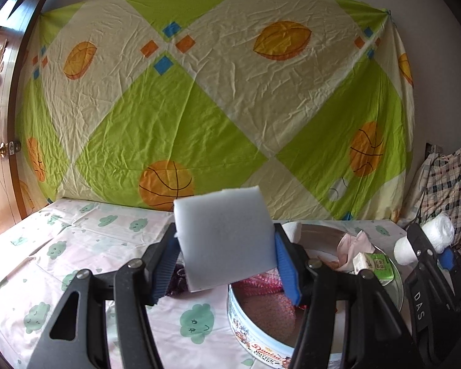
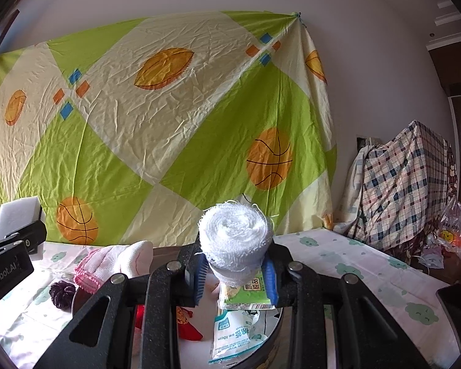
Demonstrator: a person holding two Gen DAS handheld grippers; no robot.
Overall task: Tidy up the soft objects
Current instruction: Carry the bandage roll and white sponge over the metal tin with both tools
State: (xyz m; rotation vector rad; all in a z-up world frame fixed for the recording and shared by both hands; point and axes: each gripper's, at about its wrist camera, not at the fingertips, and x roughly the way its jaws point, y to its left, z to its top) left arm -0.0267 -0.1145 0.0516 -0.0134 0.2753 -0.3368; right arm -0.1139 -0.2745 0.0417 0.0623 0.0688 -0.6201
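Overhead, sponge above tin rim

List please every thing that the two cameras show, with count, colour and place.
sponge block: one, white, between left pads
gauze roll: one, white, between right pads
cookie tin: one, round, printed, on table
green packet: one, over tin
pink-trimmed cloth: one, white, beside tin
pine cone: one, dark purple, on tablecloth
tablecloth: one, pale, green clouds
hanging sheet: one, green and cream, on wall
left gripper: black, blue pads
right gripper: black, blue pads
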